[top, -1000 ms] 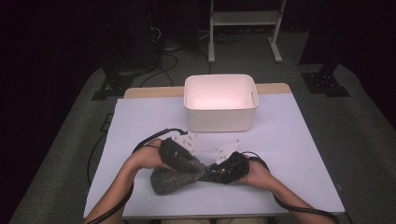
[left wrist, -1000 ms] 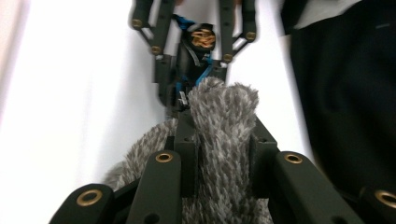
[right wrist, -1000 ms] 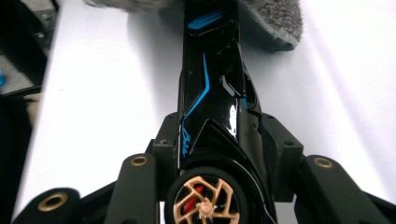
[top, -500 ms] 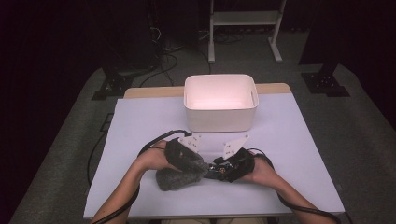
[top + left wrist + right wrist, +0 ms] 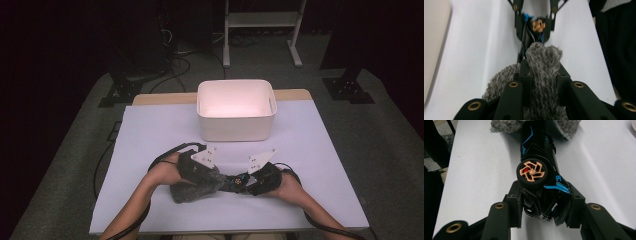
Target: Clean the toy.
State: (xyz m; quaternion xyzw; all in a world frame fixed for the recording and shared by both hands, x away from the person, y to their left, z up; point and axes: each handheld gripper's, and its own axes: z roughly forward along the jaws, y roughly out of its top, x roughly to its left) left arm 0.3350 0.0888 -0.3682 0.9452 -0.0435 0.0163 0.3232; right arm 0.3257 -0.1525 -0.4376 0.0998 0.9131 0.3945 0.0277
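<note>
White sheeting covers the tabletop (image 5: 150,130); dark floor and cabling surround it.

Toy car (image 5: 537,170): black with blue trim and copper-spoked wheels, lying on its side at the near centre of the tabletop. Its long axis runs from the right gripper toward 12 o'clock in the right gripper view, with the far end buried in the grey fleece cloth (image 5: 541,75).

Right gripper (image 5: 252,184): jaws have just been closing and now clamp the near end of the car.

Left gripper (image 5: 212,181): jaws pinched tight on a fold of the cloth. In the left gripper view the car lies dead ahead at 12 o'clock, touching the cloth.

Judgement: the two grippers face each other along the car's axis, so any wipe or pull works along that line.

White bin (image 5: 236,110): at 12 o'clock, well apart.
</note>
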